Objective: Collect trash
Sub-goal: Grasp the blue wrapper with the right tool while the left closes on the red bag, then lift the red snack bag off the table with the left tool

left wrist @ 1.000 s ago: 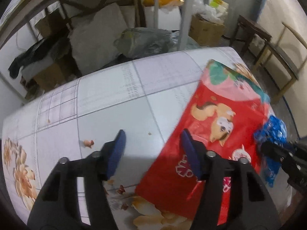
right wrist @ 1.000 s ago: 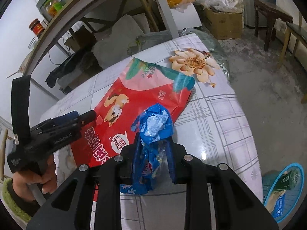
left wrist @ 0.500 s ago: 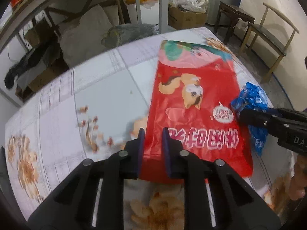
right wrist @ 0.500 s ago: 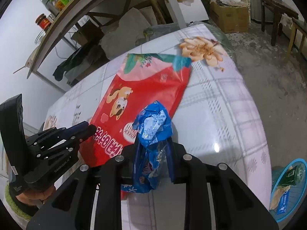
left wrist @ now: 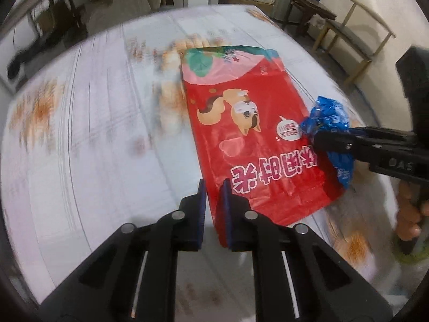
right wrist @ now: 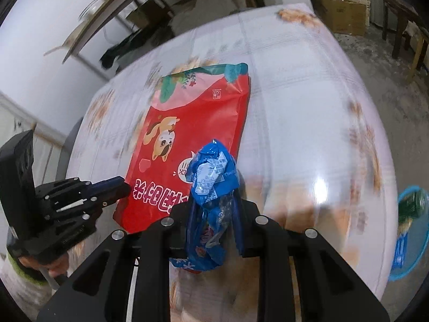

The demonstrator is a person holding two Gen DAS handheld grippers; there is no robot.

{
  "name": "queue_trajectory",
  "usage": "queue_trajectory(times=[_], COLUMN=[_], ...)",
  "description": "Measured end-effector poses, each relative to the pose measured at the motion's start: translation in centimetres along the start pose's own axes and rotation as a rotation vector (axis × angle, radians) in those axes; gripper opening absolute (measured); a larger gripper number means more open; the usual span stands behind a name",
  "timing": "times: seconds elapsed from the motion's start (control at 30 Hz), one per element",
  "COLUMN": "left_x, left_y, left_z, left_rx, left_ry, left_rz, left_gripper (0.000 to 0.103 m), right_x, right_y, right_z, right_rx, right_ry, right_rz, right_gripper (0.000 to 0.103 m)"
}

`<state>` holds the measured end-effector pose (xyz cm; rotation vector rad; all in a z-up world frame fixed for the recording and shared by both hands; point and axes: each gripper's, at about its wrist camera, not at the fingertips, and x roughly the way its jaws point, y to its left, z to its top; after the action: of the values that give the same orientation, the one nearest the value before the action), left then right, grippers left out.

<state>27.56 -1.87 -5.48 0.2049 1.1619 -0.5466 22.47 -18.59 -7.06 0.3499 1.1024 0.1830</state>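
A large red snack bag [left wrist: 249, 134] with a cartoon dog hangs flat above the flower-patterned table [left wrist: 93, 134]. My left gripper [left wrist: 213, 187] is shut on the bag's near left corner. In the right wrist view the red bag [right wrist: 187, 134] shows with the left gripper [right wrist: 118, 183] on its edge. My right gripper [right wrist: 211, 201] is shut on a crumpled blue wrapper [right wrist: 211, 177], which also shows at the right of the left wrist view [left wrist: 329, 123].
A blue bin [right wrist: 410, 230] with trash in it stands on the floor to the right of the table. Wooden chairs [left wrist: 356, 32], a cardboard box [right wrist: 346, 13] and a shelf [right wrist: 112, 13] stand beyond the table's far edge.
My left gripper closed on the red bag's corner and lifted it over the table. My right gripper kept its hold on the blue wrapper and moved along.
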Motion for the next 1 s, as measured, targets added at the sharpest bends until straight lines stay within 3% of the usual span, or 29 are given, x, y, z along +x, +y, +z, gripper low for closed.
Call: queue_trajectory(times=[0.1, 0.23, 0.3, 0.33, 0.37, 0.5, 0.6, 0.73, 0.93, 1.0], left_x=[-2.4, -4.8, -5.8, -6.1, -5.9, -5.2, -4.5, -3.7, -2.3, -1.8], left_y=[0.2, 0.1, 0.4, 0.7, 1.0, 1.5, 1.3, 2.4, 5.5, 5.6], left_z=[-5.9, -10.8, -12.1, -12.5, -12.7, -12.3, -11.7, -11.0, -11.1, -10.9], left_rx=[-0.098, -0.180, -0.212, -0.232, -0.260, -0.322, -0.363, -0.417, -0.573, -0.583], left_ry=[0.022, 0.009, -0.042, -0.071, -0.081, -0.105, -0.085, -0.098, -0.089, -0.082], left_rz=[-0.117, -0.218, -0.217, -0.207, -0.190, -0.194, -0.318, -0.382, -0.582, -0.615], left_gripper=[0.011, 0.011, 0.021, 0.037, 0.045, 0.045, 0.045, 0.046, 0.046, 0.048], right_x=[-1.8, -3.6, -4.0, -4.0, -4.1, -4.2, -4.2, -4.3, -4.4, -4.4], right_y=[1.6, 3.3, 3.9, 4.1, 4.3, 4.3, 3.7, 3.3, 4.2, 4.2], right_z=[-5.0, -10.0, -11.1, -11.3, -11.4, -11.6, -11.5, -11.7, -12.3, -12.4], right_rx=[-0.024, -0.059, -0.089, -0.103, -0.116, -0.109, -0.088, -0.063, -0.140, -0.148], right_ry=[0.003, -0.002, -0.016, -0.025, -0.033, -0.036, -0.037, -0.040, -0.063, -0.065], right_rz=[0.003, -0.025, -0.041, -0.054, -0.070, -0.074, -0.037, 0.011, -0.020, -0.023], right_gripper=[0.023, 0.023, 0.023, 0.023, 0.023, 0.023, 0.023, 0.023, 0.023, 0.023])
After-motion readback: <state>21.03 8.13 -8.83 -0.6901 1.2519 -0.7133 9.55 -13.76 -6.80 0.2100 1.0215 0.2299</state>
